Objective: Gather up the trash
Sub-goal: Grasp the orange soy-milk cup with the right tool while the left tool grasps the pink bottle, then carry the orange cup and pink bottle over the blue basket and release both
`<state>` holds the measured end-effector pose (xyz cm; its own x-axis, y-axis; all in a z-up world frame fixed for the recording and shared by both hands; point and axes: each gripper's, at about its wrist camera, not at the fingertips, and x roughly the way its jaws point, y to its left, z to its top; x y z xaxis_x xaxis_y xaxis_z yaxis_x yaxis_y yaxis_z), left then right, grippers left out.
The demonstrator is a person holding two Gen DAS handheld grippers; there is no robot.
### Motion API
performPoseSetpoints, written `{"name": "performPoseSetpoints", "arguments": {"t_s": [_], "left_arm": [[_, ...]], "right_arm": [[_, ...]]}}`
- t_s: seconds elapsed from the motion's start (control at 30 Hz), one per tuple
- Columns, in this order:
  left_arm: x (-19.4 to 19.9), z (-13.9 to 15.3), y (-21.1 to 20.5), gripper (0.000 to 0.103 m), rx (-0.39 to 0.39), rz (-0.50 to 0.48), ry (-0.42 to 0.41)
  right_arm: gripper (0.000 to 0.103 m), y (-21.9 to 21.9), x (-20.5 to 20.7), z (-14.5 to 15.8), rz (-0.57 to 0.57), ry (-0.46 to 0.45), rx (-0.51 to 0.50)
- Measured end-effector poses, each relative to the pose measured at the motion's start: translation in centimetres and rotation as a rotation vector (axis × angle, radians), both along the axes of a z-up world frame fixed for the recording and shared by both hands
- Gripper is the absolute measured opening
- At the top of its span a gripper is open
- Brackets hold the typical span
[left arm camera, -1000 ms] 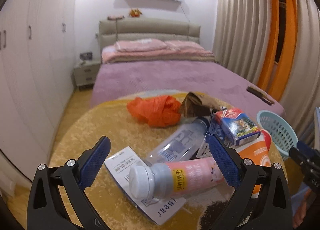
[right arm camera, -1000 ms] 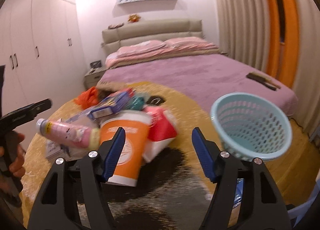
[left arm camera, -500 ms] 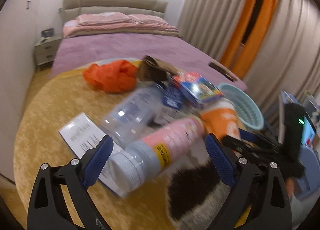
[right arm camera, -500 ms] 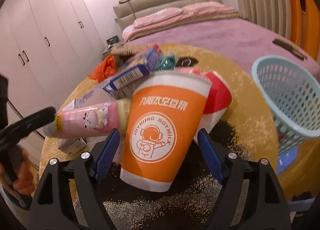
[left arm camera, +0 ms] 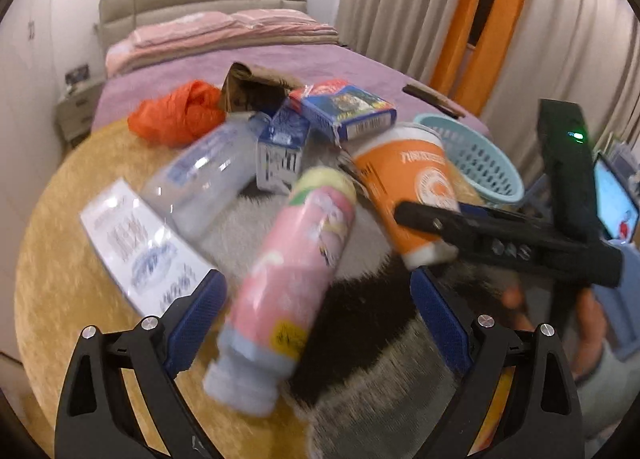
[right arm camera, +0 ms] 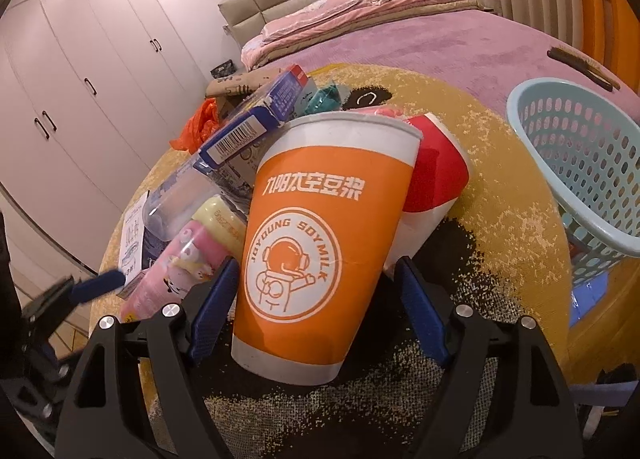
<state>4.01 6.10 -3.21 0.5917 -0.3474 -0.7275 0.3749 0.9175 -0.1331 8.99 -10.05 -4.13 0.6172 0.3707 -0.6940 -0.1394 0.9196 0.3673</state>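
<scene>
Trash lies heaped on a round yellow rug [left arm camera: 60, 259]. A pink drink bottle [left arm camera: 296, 271] lies cap toward me between the fingers of my left gripper [left arm camera: 316, 287], which is open; its pads stand clear of the bottle. An orange paper cup [right arm camera: 316, 247] stands tilted between the fingers of my right gripper [right arm camera: 318, 271]. Its jaws are closing, with a gap still showing on both sides of the cup. In the left wrist view the same cup [left arm camera: 408, 187] has the right gripper's black finger across it. A light blue basket [right arm camera: 580, 163] stands to the right.
Around the cup lie a clear plastic bottle [left arm camera: 208, 175], a blue carton [left arm camera: 344, 107], an orange plastic bag [left arm camera: 176, 115], a brown paper bag [left arm camera: 252, 87], a white leaflet [left arm camera: 136, 247] and a red and white cup [right arm camera: 432, 179]. Behind is a purple bed [right arm camera: 480, 47]; a wardrobe [right arm camera: 80, 79] is left.
My left gripper swung right and dipped over the pink bottle, which now lies lengthwise between its fingers. My right gripper sank toward the orange cup, which now stands between its fingers.
</scene>
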Motion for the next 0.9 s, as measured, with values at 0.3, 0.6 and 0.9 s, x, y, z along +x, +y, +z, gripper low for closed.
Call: {"name": "performPoseSetpoints", "arguments": {"t_s": [0.3, 0.6, 0.9], "left_arm": [[4.8, -2.0, -1.7, 0.071, 0.095, -0.012, 0.157], [2.5, -1.8, -1.4, 0.051, 0.063, 0.052, 0.14], [-0.3, 1.7, -1.8, 0.049, -0.108, 0.039, 0.058]], "right_arm": [[0.068, 0.0, 0.9, -0.1, 0.03, 0.027, -0.001], [0.063, -0.7, -1.4, 1.2, 0.055, -0.024, 0.006], [0.063, -3.9, -4.1, 4.8, 0.014, -0.122, 0.04]]}}
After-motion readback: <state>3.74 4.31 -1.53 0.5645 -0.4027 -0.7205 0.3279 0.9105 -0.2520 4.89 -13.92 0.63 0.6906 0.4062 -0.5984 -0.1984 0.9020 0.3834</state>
